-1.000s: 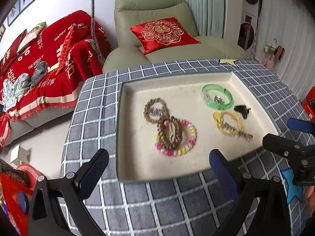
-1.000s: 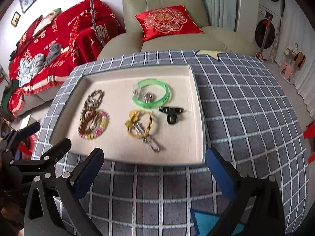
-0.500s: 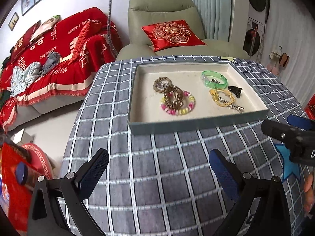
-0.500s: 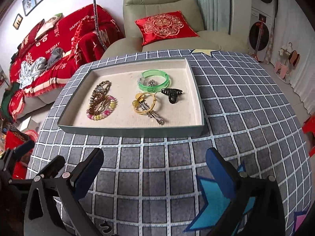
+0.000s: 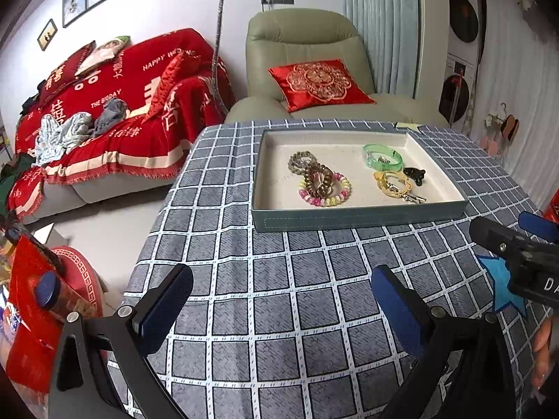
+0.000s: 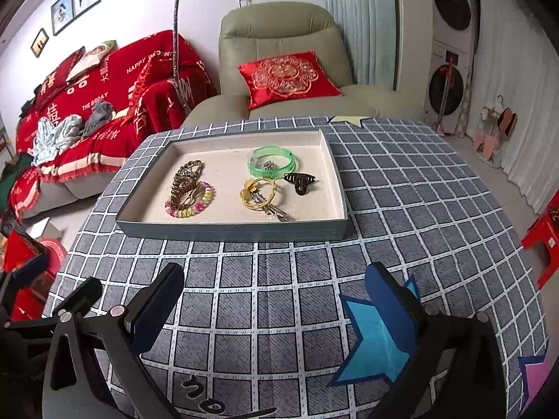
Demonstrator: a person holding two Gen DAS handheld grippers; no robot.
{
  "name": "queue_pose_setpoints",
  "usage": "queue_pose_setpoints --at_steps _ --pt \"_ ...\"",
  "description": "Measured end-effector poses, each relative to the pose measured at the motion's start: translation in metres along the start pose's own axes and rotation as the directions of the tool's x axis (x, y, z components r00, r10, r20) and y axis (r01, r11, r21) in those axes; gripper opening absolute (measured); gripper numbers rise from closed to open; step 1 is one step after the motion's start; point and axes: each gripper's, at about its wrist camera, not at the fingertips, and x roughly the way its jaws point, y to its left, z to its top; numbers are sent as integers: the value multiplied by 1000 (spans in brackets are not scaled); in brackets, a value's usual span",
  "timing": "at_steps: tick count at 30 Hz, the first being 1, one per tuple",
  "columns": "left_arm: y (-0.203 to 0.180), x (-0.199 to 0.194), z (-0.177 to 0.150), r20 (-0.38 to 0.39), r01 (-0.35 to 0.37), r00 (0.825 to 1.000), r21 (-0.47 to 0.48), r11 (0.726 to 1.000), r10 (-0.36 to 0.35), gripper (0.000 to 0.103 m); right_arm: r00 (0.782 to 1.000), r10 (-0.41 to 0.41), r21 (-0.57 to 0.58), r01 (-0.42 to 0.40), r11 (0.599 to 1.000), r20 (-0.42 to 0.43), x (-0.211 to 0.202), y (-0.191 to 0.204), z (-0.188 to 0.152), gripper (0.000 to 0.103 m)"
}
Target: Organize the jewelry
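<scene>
- Nearest, the left gripper [image 5: 279,300] and right gripper [image 6: 274,296] hover over the checked tablecloth [image 6: 279,279], both spread wide and holding nothing
- Beyond them sits the tray [image 6: 230,232]; all the jewelry lies inside it
- Left: the bead bracelets [image 6: 190,195] overlap; likely light and floppy, best pinched on the outer rim
- Right: the green bangle [image 6: 274,162] looks stiff and slick; the gold ring of keys [image 6: 260,195] and black clip [image 6: 299,181] lie nearby
</scene>
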Motion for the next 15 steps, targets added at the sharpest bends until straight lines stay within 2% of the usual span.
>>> queue_pose_setpoints --at_steps 6,15 --pt "4 -2 -8 28 -18 999 -19 1000 18 103 999 -28 4 27 1000 43 -5 1 -7 103" --pt "5 7 2 30 -21 999 -42 999 22 103 994 -52 -20 54 998 92 -4 4 -7 103"
